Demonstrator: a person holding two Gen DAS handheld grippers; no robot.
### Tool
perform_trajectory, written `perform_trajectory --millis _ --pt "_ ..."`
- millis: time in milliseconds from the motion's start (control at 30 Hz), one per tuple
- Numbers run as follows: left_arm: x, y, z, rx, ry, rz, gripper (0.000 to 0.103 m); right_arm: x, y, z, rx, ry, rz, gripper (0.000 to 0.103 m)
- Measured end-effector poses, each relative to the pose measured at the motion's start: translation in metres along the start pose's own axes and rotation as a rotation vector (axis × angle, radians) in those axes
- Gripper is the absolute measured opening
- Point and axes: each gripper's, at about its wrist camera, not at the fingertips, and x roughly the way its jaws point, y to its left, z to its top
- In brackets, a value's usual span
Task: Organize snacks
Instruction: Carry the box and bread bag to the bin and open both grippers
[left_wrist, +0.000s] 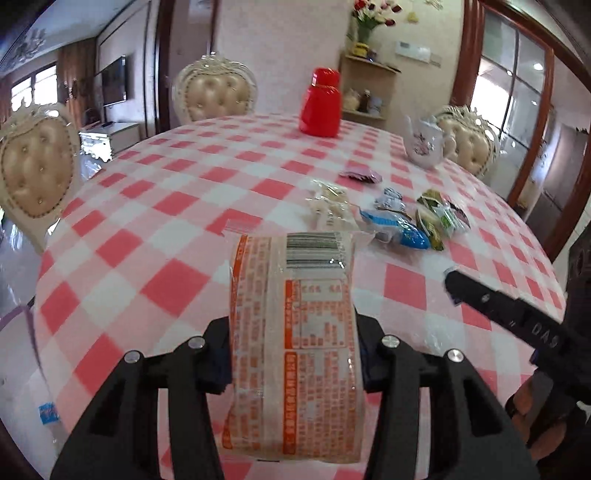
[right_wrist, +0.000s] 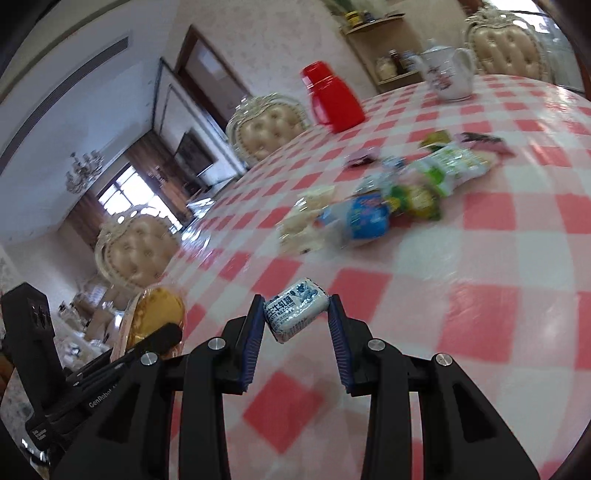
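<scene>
My left gripper (left_wrist: 293, 332) is shut on a long orange-and-white printed snack packet (left_wrist: 295, 332), held above the pink checked table (left_wrist: 166, 221). In the right wrist view that packet (right_wrist: 157, 314) shows a golden snack through its clear side at the lower left. My right gripper (right_wrist: 297, 314) is shut on a small white-and-blue wrapped sweet (right_wrist: 297, 310), held just above the cloth. A heap of loose snacks (left_wrist: 402, 218) lies ahead on the table: a pale cracker pack (right_wrist: 306, 221), a blue packet (right_wrist: 364, 218) and green packets (right_wrist: 439, 173).
A red flask (left_wrist: 320, 103) and a white flowered teapot (left_wrist: 424, 142) stand at the far side of the table. Padded chairs (left_wrist: 216, 92) ring the round table. The right gripper's black finger (left_wrist: 509, 314) shows at the right of the left wrist view.
</scene>
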Motion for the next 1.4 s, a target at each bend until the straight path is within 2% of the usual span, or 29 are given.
perform_trajectory --millis 367,733,900,1100,1300,1367,1400 --pt "-0.058 0.062 -0.025 -0.066 -0.056 0.066 0.049 0.018 0.109 -0.041 -0.188 0.115 0.132 0.035" --pt "-0.112 0.173 -0.055 -0.200 -0.069 0.207 0.049 0.034 0.223 -0.095 -0.430 0.214 0.228 0.035" --pt "-0.131 0.224 -0.067 -0.244 -0.054 0.271 0.049 0.047 0.274 -0.133 -0.556 0.282 0.269 0.035" --pt "-0.143 0.272 -0.080 -0.303 -0.035 0.352 0.049 0.059 0.320 -0.186 -0.710 0.360 0.321 0.035" --pt "-0.139 0.299 -0.093 -0.344 0.020 0.399 0.049 0.070 0.335 -0.215 -0.767 0.406 0.363 0.035" --pt "-0.135 0.306 -0.094 -0.363 0.040 0.440 0.064 0.068 0.336 -0.216 -0.766 0.391 0.387 0.047" --pt "-0.134 0.308 -0.095 -0.374 0.037 0.465 0.084 0.067 0.335 -0.214 -0.757 0.384 0.390 0.067"
